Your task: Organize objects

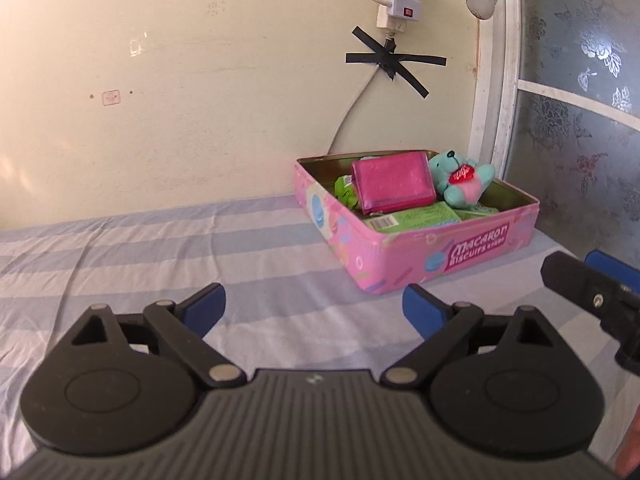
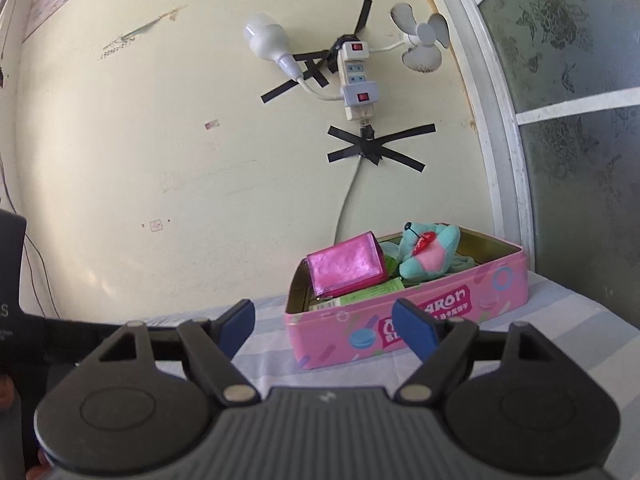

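A pink macaron biscuit tin (image 1: 436, 258) stands open on the striped cloth near the wall, and it also shows in the right wrist view (image 2: 452, 316). Inside lie a magenta wallet (image 1: 390, 186) (image 2: 346, 270), a teal plush bear with a red heart (image 1: 460, 182) (image 2: 426, 254) and green packets (image 1: 416, 218) (image 2: 360, 296). My left gripper (image 1: 314, 310) is open and empty, short of the tin's near left corner. My right gripper (image 2: 326, 328) is open and empty, just in front of the tin; part of it shows at the left wrist view's right edge (image 1: 588, 284).
The striped blue and white cloth (image 1: 160, 248) covers the surface. A wall behind carries a taped power strip (image 2: 356, 80), a bulb (image 2: 266, 38) and a small fan (image 2: 424, 42). A frosted window (image 1: 580, 100) stands to the right.
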### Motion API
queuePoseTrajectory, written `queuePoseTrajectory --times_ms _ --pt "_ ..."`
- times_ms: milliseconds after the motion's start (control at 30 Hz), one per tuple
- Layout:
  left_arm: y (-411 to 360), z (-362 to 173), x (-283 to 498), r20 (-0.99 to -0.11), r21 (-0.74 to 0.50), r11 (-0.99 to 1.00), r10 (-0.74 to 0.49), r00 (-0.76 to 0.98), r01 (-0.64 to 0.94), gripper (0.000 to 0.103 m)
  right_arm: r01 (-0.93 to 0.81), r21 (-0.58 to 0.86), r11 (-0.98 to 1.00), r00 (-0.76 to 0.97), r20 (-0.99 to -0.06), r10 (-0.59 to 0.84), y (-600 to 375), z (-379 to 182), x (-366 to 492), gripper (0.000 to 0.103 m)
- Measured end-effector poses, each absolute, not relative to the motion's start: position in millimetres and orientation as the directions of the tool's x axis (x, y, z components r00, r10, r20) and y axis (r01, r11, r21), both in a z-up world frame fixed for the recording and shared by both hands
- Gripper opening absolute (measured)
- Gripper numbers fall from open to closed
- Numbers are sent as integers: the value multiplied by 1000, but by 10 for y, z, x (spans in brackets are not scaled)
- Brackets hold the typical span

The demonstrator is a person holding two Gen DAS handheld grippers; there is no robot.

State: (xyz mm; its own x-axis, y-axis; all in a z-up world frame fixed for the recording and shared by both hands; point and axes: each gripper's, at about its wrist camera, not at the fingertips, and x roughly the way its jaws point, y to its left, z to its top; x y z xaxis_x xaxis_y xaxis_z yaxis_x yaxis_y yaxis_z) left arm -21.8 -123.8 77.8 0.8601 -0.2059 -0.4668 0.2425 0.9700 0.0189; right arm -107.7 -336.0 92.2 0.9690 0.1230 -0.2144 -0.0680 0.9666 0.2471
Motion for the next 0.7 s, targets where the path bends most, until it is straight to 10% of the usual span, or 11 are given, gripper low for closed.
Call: queuePoseTrajectory --times_ms 700 --pt "-1084 739 -443 -447 21 986 -137 884 163 103 -54 260 964 968 -222 114 -3175 905 -1270 88"
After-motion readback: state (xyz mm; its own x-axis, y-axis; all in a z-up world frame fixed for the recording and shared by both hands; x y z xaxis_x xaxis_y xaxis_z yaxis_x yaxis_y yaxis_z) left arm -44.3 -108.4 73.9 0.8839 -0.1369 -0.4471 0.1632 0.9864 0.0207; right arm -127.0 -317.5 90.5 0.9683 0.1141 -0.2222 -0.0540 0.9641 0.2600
